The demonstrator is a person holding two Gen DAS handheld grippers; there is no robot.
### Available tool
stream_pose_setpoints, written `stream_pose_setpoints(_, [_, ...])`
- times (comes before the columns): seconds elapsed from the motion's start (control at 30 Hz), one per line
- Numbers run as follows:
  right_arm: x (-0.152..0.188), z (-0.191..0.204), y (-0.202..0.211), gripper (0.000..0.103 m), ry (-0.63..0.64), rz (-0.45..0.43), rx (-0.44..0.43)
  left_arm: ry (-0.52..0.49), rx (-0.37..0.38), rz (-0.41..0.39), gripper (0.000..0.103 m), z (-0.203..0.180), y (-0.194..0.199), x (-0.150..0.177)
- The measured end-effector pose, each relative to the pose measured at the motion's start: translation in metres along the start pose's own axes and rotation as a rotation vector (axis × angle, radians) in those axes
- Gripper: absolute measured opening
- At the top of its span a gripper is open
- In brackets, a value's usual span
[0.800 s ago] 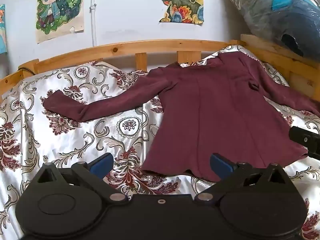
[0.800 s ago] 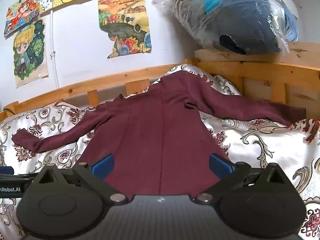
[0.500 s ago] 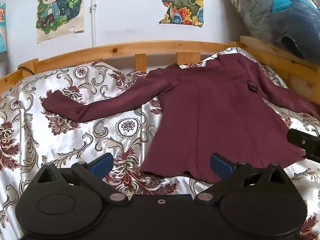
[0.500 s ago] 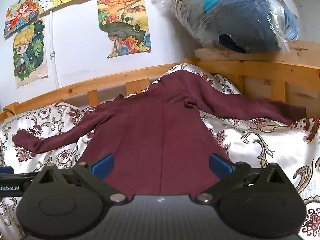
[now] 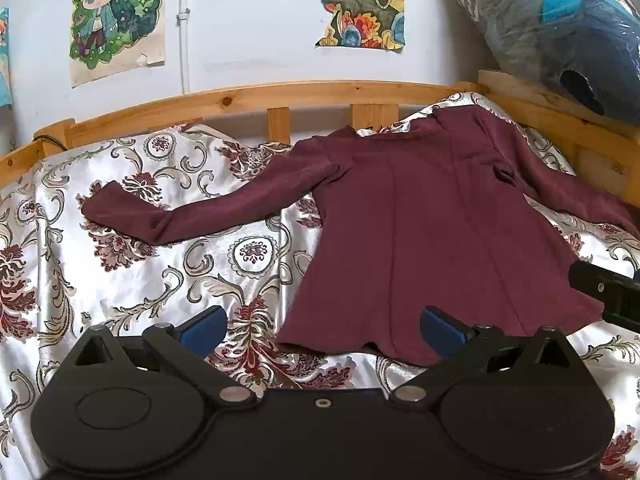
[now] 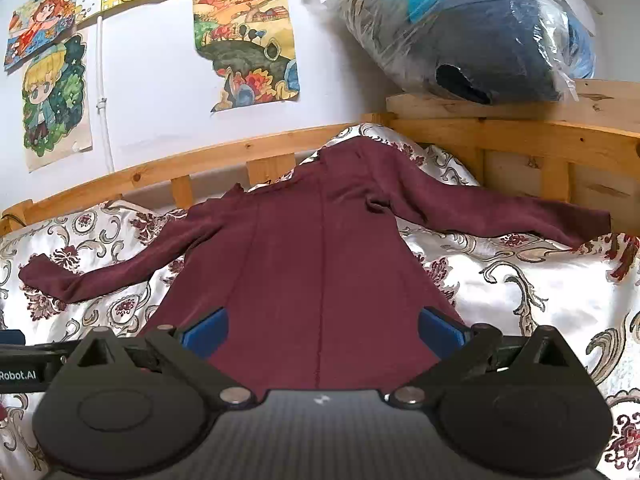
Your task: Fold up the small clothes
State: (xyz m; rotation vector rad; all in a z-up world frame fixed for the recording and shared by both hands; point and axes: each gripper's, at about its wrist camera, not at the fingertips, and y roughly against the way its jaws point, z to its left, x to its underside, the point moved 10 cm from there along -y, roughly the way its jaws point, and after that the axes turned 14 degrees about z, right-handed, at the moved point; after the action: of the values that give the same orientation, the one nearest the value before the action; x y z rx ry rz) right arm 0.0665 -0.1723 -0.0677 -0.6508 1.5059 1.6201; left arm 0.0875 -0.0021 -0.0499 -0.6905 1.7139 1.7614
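Maroon top (image 5: 432,240) lies flat on the flowery bed sheet (image 5: 120,280) in the left wrist view, its neck up by the wooden rail (image 5: 248,100) at the far edge of the bed; one sleeve (image 5: 192,216) stretches out toward the left edge; the left gripper (image 5: 322,326) has its blue fingers wide apart with nothing between them, just above the near hem corner; a bit of the right gripper (image 5: 604,292) pokes in at the right edge.

In the right wrist view the top (image 6: 320,260) fills the middle; the other sleeve (image 6: 500,212) reaches to the right edge of the bed; the right gripper (image 6: 322,328) is wide too, holding nothing, over the hem.

Almost nothing has changed from a moment ago; the top looks a tiny bit farther off in the left view; so no fold has started, and I think grabbing the hem or a sleeve comes next.
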Motion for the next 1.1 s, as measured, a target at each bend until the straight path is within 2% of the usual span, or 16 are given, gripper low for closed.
stream_pose_setpoints(1.1, [0.0002,-0.0028,-0.0003,0.103,-0.009,0.001,0.007,-0.014,0.003,-0.007,0.102,-0.0044,0.0027,-0.0004])
